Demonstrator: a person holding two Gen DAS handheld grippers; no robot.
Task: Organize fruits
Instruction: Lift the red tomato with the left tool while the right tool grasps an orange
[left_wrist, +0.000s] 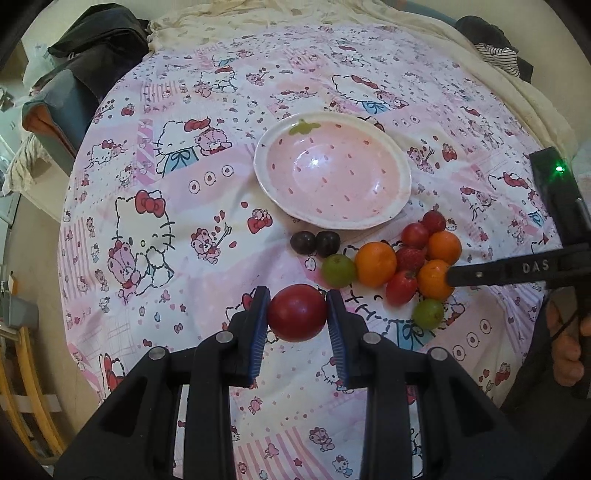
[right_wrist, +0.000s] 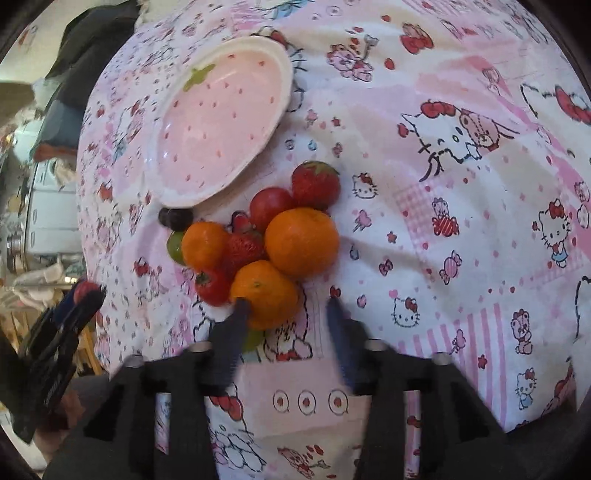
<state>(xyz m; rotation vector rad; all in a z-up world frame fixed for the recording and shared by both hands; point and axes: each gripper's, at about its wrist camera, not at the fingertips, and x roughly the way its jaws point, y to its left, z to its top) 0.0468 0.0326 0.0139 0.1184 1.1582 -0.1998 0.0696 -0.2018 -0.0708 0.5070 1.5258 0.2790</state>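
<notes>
**Red plum in our left grip, the rest heaped beside the plate**

Our left gripper (left_wrist: 297, 314) is clenched on a red plum (left_wrist: 297, 313), its blue pads (left_wrist: 259, 325) pressing the fruit from both sides, near the front of the cartoon-print sheet (left_wrist: 147, 184). In the right wrist view the same gripper shows at the far left edge with the plum only as a small red patch (right_wrist: 85, 288).

Beyond it sits the pink strawberry-pattern plate (left_wrist: 404, 168) with nothing in it. Just in front of its near rim lie two dark plums (left_wrist: 315, 242), touching each other, and a green grape (left_wrist: 338, 270) beside them.

To the right is the heap — three oranges packed together with strawberries between them. The nearest orange (right_wrist: 267, 293) touches the tip of our right gripper's left finger (right_wrist: 236, 325); the largest orange (right_wrist: 302, 242) lies just behind it, and a third orange (right_wrist: 205, 245) sits to the left. A strawberry (right_wrist: 316, 182) and a small red plum (right_wrist: 271, 205) lie at the far side of the heap, towards the plate.

Our right gripper (right_wrist: 286, 306) stands released — its jaws are spread wide, with the nearest orange only partly between them and bare sheet under the right finger. A second green grape (left_wrist: 427, 313) lies just in front of that orange.
</notes>
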